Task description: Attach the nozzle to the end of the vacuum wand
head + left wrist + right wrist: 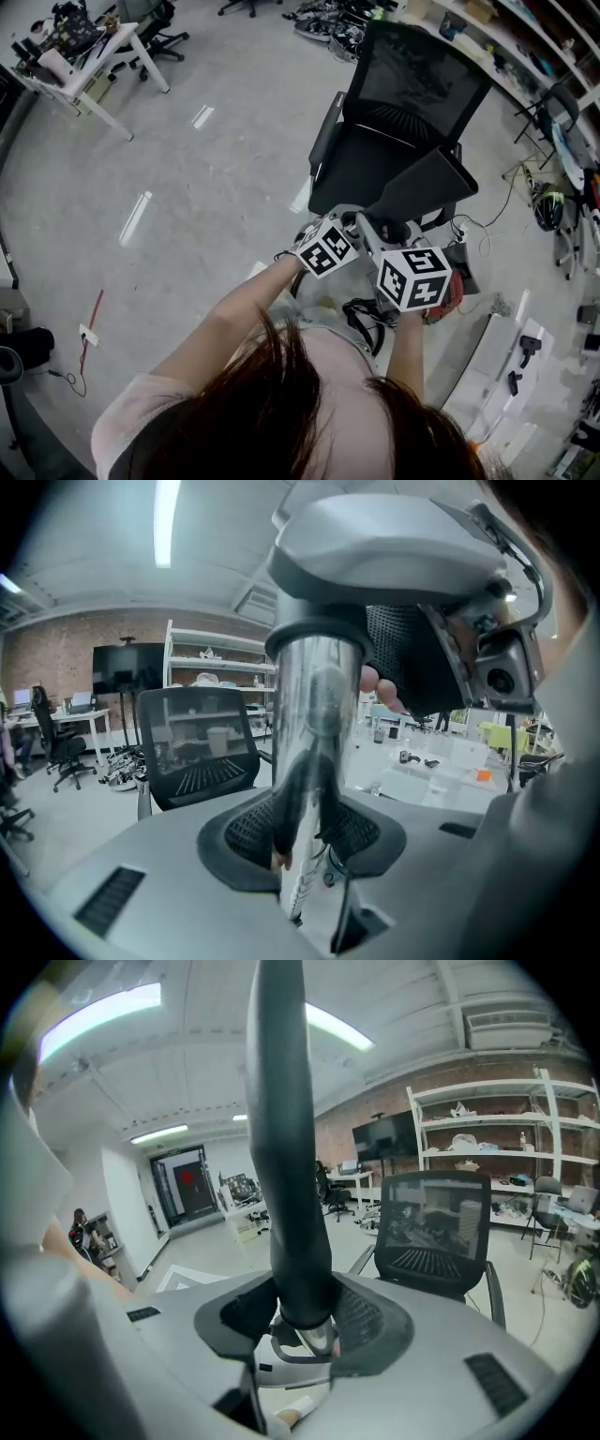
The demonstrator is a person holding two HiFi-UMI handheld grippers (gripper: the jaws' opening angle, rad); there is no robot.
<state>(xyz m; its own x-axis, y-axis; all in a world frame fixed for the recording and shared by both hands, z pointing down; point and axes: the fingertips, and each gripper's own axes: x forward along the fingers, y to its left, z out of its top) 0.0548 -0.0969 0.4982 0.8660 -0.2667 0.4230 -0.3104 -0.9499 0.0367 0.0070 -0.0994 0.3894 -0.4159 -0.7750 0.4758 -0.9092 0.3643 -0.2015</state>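
Person's hair foremost; the left hand-held gripper clamps the shiny wand and the right hand-held gripper the dark nozzle, ends meeting before a chair; mating seems underway, needing a straight push.

Black mesh office chair stands mid-scene on the grey floor, so take everything from there. Well off to its left, a white desk with clutter on top, and a second dark chair just beyond it. Behind the mesh chair, a dark heap of clutter. To its right, long white shelves, then what looks like a dark helmet near a loose white cable. Far down-left of the chair, a thin red rod lies flat.
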